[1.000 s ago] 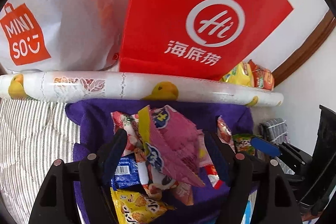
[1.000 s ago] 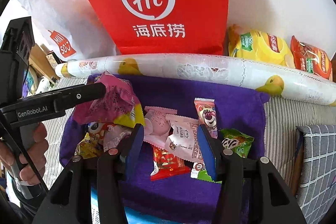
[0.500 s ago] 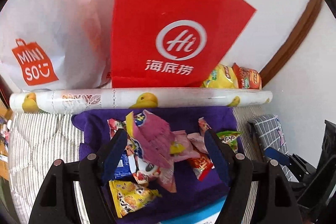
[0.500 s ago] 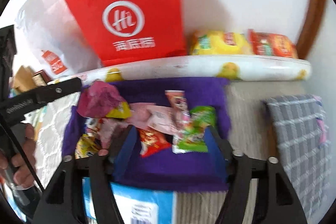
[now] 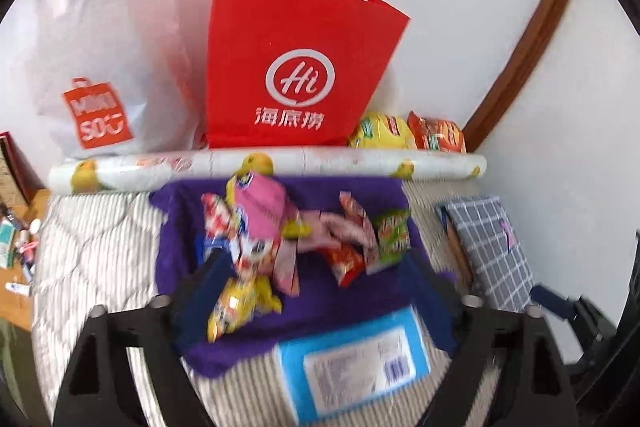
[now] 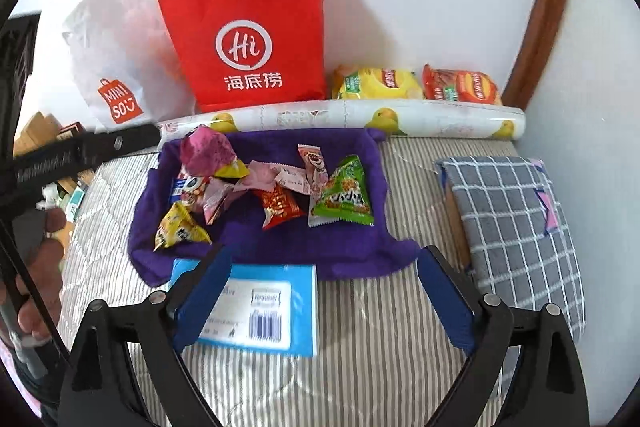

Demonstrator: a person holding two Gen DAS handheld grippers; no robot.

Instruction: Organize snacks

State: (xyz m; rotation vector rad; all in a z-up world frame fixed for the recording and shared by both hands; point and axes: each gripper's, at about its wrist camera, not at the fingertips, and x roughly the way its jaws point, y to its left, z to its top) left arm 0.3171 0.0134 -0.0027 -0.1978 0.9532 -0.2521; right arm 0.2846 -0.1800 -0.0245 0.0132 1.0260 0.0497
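Note:
Several small snack packets lie in a heap on a purple cloth (image 6: 348, 247) (image 5: 328, 311) on a striped bed. Among them are a pink packet (image 6: 206, 151) (image 5: 262, 209), a yellow packet (image 6: 180, 225) (image 5: 240, 301), a red packet (image 6: 280, 205) and a green packet (image 6: 344, 195) (image 5: 394, 233). My left gripper (image 5: 316, 295) is open and empty, held above the near edge of the cloth. My right gripper (image 6: 324, 297) is open and empty, held back over the striped cover in front of the cloth. The left gripper's body (image 6: 76, 155) shows at the left of the right wrist view.
A red paper bag (image 6: 252, 35) (image 5: 296, 59) and a white plastic bag (image 6: 116, 67) stand against the wall behind a duck-print roll (image 6: 360, 115). Two chip bags (image 6: 416, 85) lie beside them. A blue-edged flat package (image 6: 260, 307) and a grey checked cushion (image 6: 516, 223) lie on the bed.
Both grippers have pulled back and up from the snack heap, so the whole cloth, the bags and the blue package now show. Both stay open and empty.

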